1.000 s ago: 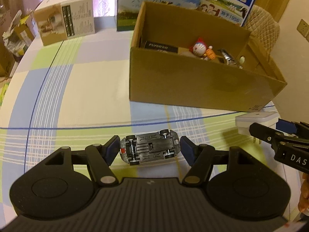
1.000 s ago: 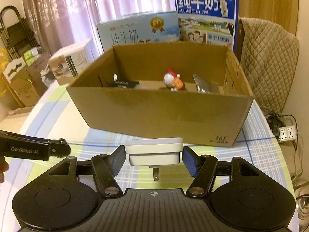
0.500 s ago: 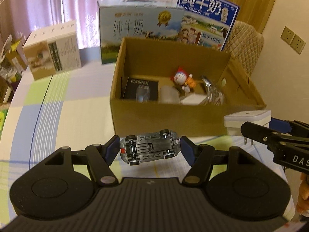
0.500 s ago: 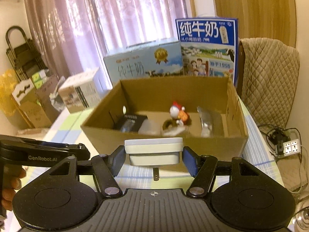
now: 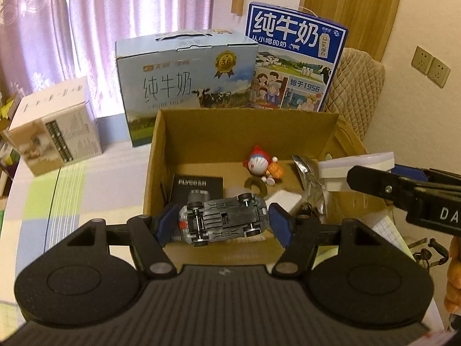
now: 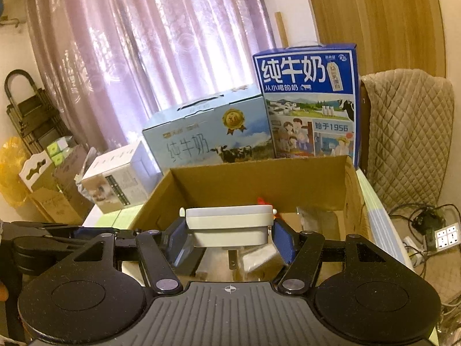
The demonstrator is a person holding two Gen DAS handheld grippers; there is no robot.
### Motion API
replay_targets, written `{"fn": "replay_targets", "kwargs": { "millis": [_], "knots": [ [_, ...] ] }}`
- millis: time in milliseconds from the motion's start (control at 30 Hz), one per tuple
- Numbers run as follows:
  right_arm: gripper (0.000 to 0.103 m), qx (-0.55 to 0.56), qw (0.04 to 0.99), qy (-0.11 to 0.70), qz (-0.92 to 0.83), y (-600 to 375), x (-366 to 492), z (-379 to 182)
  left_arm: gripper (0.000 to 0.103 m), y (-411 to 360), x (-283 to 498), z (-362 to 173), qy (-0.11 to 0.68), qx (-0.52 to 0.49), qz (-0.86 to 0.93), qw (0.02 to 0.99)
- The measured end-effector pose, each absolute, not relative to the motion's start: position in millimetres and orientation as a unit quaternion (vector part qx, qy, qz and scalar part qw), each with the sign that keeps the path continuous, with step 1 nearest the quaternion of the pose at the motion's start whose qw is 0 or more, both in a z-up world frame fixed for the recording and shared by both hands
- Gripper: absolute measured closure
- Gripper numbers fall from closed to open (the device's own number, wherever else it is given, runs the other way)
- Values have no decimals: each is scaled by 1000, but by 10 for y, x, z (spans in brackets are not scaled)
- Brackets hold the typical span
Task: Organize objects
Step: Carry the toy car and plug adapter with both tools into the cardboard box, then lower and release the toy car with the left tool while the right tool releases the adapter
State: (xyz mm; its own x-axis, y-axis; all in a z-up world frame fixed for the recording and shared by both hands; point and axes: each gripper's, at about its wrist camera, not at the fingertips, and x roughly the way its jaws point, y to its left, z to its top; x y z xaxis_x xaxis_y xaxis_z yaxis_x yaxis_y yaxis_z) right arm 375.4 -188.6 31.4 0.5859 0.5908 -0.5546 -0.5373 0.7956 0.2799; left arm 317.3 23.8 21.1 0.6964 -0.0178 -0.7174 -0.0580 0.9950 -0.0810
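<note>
a: listing stock left to right. far left corner of the table (image 5: 72, 190): white carton (image 5: 54, 132), upright. back edge: pale blue milk case (image 5: 184, 86), then dark blue milk case (image 5: 296, 66) standing taller beside it.

b: and the open cardboard box (image 5: 161, 144)?

a: in front of both cases, toward the table's right edge. on its floor: black packet (image 5: 198, 186) at the left wall, red-hooded figurine (image 5: 260, 165) near the back wall, crinkled foil pouch (image 5: 308, 178) to the right.

b: items in transit?

a: two. toy car (image 5: 222, 220), wheels facing the camera, clamped nose to tail by the left gripper (image 5: 222, 222), held over the box's near wall. white plug adapter (image 6: 229, 227), prongs down, pinched at its sides by the right gripper (image 6: 229, 238), over the box's right half.

b: why held so?

a: judged: end-on grips keep both pieces level for release into the box.

b: pose?

a: both grippers tilt downward, side by side, the left pitched steeper; a hand (image 5: 453, 276) shows behind the right one.
</note>
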Motion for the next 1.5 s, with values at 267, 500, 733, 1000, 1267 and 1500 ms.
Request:
{"fn": "replay_targets", "kwargs": {
  "millis": [267,500,733,1000,1267,1500],
  "knots": [
    [42,43,884,356,301,-1741,4198,112,39,246,3632,73,405,-21,8,914],
    [42,44,878,376,292,-1638,4492,-61,39,235,3950,-95,420,-3,2,908],
    [42,55,869,402,283,-1512,4697,-245,39,272,4211,-255,434,7,-1,901],
    [42,60,861,425,273,-1381,4901,-453,39,338,4493,-422,447,22,2,895],
    [42,69,857,433,270,-1332,5005,-537,39,363,4646,-525,453,30,3,891],
    [42,75,856,435,268,-1311,5033,-550,25,435,4665,-502,447,18,1,894]
  ]
}}
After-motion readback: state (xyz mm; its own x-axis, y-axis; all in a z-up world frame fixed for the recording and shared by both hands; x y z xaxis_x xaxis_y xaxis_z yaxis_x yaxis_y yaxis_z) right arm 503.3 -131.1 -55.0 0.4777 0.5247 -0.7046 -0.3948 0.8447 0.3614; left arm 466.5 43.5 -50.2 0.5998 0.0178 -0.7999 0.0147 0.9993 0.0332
